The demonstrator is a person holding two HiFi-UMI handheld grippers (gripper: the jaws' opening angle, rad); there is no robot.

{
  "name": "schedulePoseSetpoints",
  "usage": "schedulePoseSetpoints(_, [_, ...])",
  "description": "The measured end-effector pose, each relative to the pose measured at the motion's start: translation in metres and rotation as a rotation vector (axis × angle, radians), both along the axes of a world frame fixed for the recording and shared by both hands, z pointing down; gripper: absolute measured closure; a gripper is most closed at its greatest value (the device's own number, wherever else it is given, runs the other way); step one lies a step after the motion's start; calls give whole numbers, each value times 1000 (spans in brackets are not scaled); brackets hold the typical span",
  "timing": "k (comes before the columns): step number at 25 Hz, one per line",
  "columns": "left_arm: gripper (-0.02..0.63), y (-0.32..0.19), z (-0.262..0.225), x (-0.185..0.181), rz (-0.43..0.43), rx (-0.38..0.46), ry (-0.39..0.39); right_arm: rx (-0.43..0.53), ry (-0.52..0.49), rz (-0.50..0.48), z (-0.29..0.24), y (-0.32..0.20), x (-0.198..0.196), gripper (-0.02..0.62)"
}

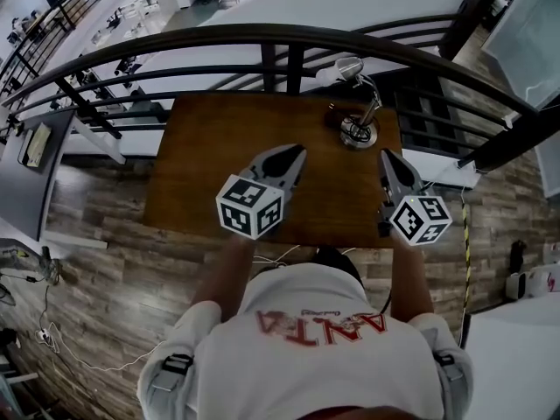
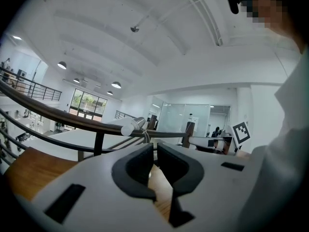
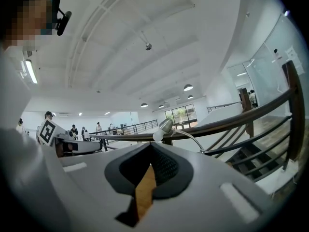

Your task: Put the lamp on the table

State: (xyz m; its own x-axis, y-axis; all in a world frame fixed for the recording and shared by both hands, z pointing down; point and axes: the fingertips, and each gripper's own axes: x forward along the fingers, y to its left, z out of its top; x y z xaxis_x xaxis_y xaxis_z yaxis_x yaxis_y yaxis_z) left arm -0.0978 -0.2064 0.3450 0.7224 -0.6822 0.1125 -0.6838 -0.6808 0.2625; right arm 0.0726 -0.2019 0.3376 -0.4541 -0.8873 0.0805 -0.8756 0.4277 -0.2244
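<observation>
Lamp (image 1: pixel 359 129) stands on the desk (image 1: pixel 219 147), in its far right corner, nothing else on top. Left gripper (image 1: pixel 296 153) is over the desk's middle and its jaws point at the lamp, which sits ahead and to their right. Right gripper (image 1: pixel 386 157) is over the right edge, with the lamp base just ahead of its jaws and slightly to their left. Lamp head (image 3: pixel 164 128) leans away from both jaws toward the railing (image 1: pixel 262 38). Railing runs behind the desk's far edge, past the lamp. Grippers side by side, well apart.
</observation>
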Motion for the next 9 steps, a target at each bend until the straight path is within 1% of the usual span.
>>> schedulePoseSetpoints(4, [577, -2, 0, 5, 9, -1, -1, -4, 10, -6, 1, -1, 2, 594])
schedulePoseSetpoints(9, [577, -3, 2, 6, 21, -7, -1, 10, 11, 14, 0, -4, 4, 594])
